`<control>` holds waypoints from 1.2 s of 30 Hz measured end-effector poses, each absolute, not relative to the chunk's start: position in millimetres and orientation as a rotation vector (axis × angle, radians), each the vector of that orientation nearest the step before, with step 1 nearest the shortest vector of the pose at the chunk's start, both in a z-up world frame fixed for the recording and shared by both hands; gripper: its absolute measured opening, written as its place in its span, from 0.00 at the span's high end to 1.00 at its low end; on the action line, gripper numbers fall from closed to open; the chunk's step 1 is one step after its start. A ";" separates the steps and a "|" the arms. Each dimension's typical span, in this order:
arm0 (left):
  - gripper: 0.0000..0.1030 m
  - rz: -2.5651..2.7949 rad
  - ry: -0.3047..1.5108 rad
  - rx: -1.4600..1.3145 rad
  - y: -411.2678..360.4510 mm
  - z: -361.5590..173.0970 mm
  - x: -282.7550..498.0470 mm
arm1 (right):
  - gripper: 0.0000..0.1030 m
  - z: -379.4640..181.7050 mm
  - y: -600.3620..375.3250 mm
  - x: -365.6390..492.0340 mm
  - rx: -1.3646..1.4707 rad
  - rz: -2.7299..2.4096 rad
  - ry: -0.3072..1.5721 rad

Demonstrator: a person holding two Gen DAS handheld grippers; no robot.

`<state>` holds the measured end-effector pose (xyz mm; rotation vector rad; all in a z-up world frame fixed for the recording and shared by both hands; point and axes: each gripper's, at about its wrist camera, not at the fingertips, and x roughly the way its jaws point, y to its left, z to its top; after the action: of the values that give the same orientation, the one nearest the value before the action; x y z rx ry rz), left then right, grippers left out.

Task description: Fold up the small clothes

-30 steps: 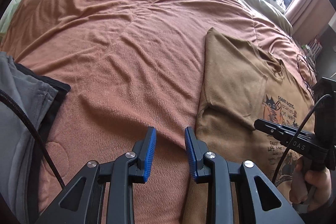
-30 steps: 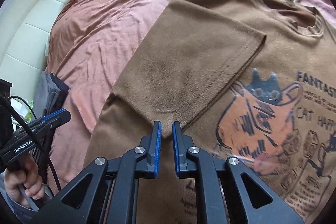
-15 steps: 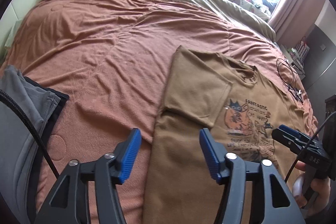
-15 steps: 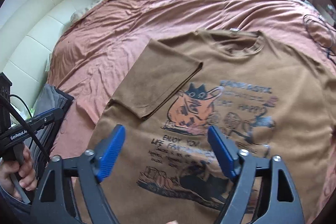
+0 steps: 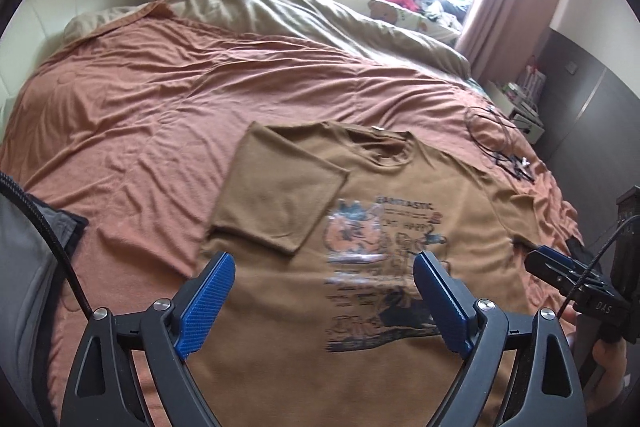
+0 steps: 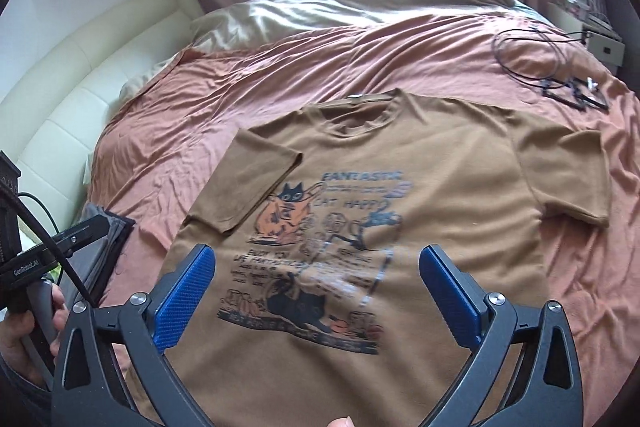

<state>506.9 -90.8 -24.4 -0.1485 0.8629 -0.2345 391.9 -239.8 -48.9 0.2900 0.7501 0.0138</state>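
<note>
A brown T-shirt (image 5: pixel 452 183) (image 6: pixel 448 147) with a cat print lies face up on the rust bedspread (image 5: pixel 140 115). Its left sleeve (image 5: pixel 280 187) (image 6: pixel 256 179) is folded in over the chest, while the other sleeve (image 6: pixel 568 175) lies spread out. My left gripper (image 5: pixel 324 267) hovers over the shirt's lower half, its jaws opening wide with nothing between them. My right gripper (image 6: pixel 318 255) hangs above the print, jaws also opening and holding nothing. Each gripper shows at the edge of the other's view: the right gripper (image 5: pixel 560 267) and the left gripper (image 6: pixel 80 231), each in a hand.
A folded grey garment (image 5: pixel 28 267) (image 6: pixel 108 227) lies at the bed's left edge. Black cables and small black items (image 6: pixel 552 75) lie at the far right. A beige duvet (image 5: pixel 300 15) is bunched at the back, by a white padded headboard (image 6: pixel 80 99).
Both grippers have gone from nearly shut to wide open and have drawn back and up from the shirt. The folded sleeve stays flat on the chest.
</note>
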 end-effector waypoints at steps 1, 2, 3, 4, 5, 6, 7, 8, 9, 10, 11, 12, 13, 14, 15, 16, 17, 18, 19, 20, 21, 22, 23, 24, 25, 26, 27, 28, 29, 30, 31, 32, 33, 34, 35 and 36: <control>0.11 -0.244 0.865 -0.144 -98.3 -23.5 506.2 | 0.01 -48.0 -245.9 385.9 0.297 0.001 0.746; 0.11 -0.251 0.865 -0.143 -103.6 -23.0 505.4 | 0.01 -46.2 -251.9 380.3 0.305 -0.008 0.739; 0.11 -0.262 0.864 -0.140 -110.8 -22.2 504.7 | 0.01 -43.5 -256.7 376.0 0.311 -0.019 0.732; 0.11 -0.270 0.863 -0.135 -117.5 -21.4 504.0 | 0.01 -41.4 -260.5 372.6 0.313 -0.027 0.726; 0.11 -0.281 0.864 -0.130 -125.3 -20.6 503.6 | 0.01 -40.2 -265.2 366.4 0.312 -0.041 0.722; 0.11 -0.291 0.866 -0.127 -131.3 -20.1 503.1 | 0.01 -38.4 -268.3 362.5 0.307 -0.051 0.721; 0.11 -0.300 0.869 -0.123 -137.9 -19.2 503.2 | 0.01 -36.8 -271.1 359.3 0.301 -0.058 0.720; 0.11 -0.311 0.872 -0.119 -144.1 -18.7 503.7 | 0.01 -35.7 -273.9 355.6 0.293 -0.068 0.717; 0.11 -0.318 0.869 -0.109 -152.5 -17.4 503.8 | 0.01 -33.9 -276.4 351.6 0.288 -0.078 0.714; 0.11 -0.320 0.866 -0.100 -157.6 -16.4 503.6 | 0.01 -32.6 -280.2 346.2 0.290 -0.079 0.706; 0.11 -0.323 0.862 -0.085 -165.8 -14.9 504.0 | 0.01 -30.8 -283.0 343.9 0.293 -0.077 0.699; 0.11 -0.331 0.861 -0.073 -172.8 -14.0 505.1 | 0.01 -29.1 -287.0 340.4 0.292 -0.086 0.695; 0.11 -0.338 0.861 -0.065 -178.7 -12.9 505.3 | 0.01 -27.6 -290.8 337.7 0.290 -0.099 0.692; 0.11 -0.347 0.860 -0.057 -185.2 -12.1 506.3 | 0.01 -26.7 -295.9 335.8 0.291 -0.105 0.688; 0.11 -0.354 0.860 -0.052 -191.0 -11.5 507.9 | 0.01 -25.6 -301.4 332.5 0.298 -0.113 0.684; 0.11 -0.365 0.859 -0.046 -198.0 -10.6 509.4 | 0.01 -24.5 -307.2 329.6 0.308 -0.120 0.681; 0.11 -0.372 0.858 -0.042 -203.0 -9.9 510.6 | 0.01 -23.9 -314.3 327.9 0.318 -0.124 0.677; 0.11 -0.385 0.856 -0.035 -210.8 -9.0 512.2 | 0.01 -22.9 -320.3 326.2 0.325 -0.127 0.671; 0.11 -0.392 0.855 -0.031 -214.5 -8.8 513.1 | 0.01 -22.8 -326.1 326.3 0.328 -0.132 0.666; 0.11 -0.403 0.853 -0.023 -221.7 -8.3 514.9 | 0.01 -21.9 -331.5 324.1 0.330 -0.141 0.660; 0.11 -0.409 0.852 -0.018 -226.5 -8.5 516.5 | 0.01 -21.1 -337.5 322.3 0.333 -0.149 0.656; 0.11 -0.415 0.851 -0.014 -232.1 -8.5 518.4 | 0.01 -21.1 -343.2 321.8 0.338 -0.153 0.655; 0.11 -0.422 0.850 -0.011 -238.2 -8.6 520.7 | 0.01 -21.3 -349.6 321.3 0.345 -0.161 0.657; 0.11 -0.428 0.849 -0.011 -242.6 -8.6 522.7 | 0.01 -22.3 -354.9 322.2 0.351 -0.172 0.660; 0.11 -0.434 0.848 -0.012 -246.9 -8.8 524.9 | 0.01 -22.8 -360.6 322.2 0.355 -0.180 0.661; 0.11 -0.444 0.847 -0.013 -252.5 -9.2 527.7 | 0.01 -23.3 -366.8 321.7 0.359 -0.187 0.658; 0.11 -0.451 0.845 -0.012 -257.2 -9.0 530.5 | 0.01 -23.6 -372.0 321.6 0.362 -0.195 0.655; 0.11 -0.458 0.843 -0.010 -262.3 -9.0 532.8 | 0.01 -24.7 -376.8 322.8 0.365 -0.202 0.652; 0.11 -0.466 0.842 -0.006 -268.7 -10.0 536.2 | 0.01 -26.0 -383.7 322.5 0.375 -0.207 0.647; 0.11 -0.475 0.844 -0.005 -273.9 -11.4 539.5 | 0.02 -26.6 -387.9 323.6 0.383 -0.206 0.643; 0.11 -0.483 0.847 -0.006 -278.1 -12.2 542.3 | 0.05 -28.2 -394.0 323.9 0.395 -0.205 0.637; 0.11 -0.493 0.852 -0.007 -282.9 -14.3 545.9 | 0.07 -30.5 -401.7 325.1 0.412 -0.207 0.635; 0.12 -0.501 0.856 -0.007 -288.6 -16.4 549.9 | 0.13 -33.4 -408.2 326.8 0.425 -0.211 0.638; 0.13 -0.507 0.858 -0.004 -293.6 -18.0 553.1 | 0.21 -36.7 -417.5 329.8 0.442 -0.210 0.643; 0.14 -0.513 0.860 -0.001 -299.3 -19.9 556.7 | 0.23 -40.5 -426.4 333.0 0.459 -0.209 0.648; 0.16 -0.521 0.863 0.002 -306.1 -22.8 561.4 | 0.26 -43.5 -433.5 335.8 0.471 -0.214 0.651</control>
<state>561.4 -306.1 -22.8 0.0024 0.8633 -0.5211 335.8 -433.5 -43.5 0.4707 0.6512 -0.2135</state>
